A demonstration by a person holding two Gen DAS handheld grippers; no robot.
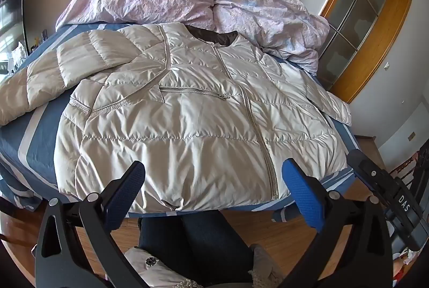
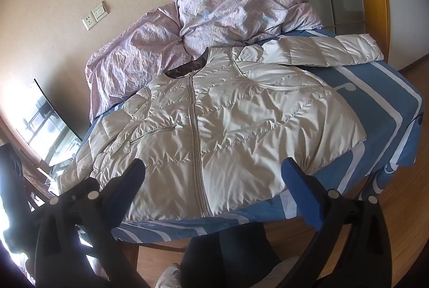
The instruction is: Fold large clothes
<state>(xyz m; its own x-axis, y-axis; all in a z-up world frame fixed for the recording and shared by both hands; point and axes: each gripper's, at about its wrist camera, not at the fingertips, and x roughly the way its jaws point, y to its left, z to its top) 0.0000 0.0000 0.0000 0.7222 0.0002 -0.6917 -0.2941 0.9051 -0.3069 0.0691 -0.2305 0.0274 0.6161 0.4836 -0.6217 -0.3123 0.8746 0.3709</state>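
Both grippers, left [image 1: 213, 188] and right [image 2: 213, 186], hang spread and empty over the glossy beige quilted puffer jacket [image 1: 193, 111] lying front-up, zipped, on the blue-and-white striped bed [image 2: 380, 121]: light, puffy, probably slippery, so pinch a sleeve cuff or hem seam.

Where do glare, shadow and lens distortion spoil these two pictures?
Left wrist view: sharp; sunlight streaks the shiny beige quilted jacket; the wooden door frame bows. Right wrist view: blown-out glare at the lower left edge; the left gripper and the right gripper stand dark.
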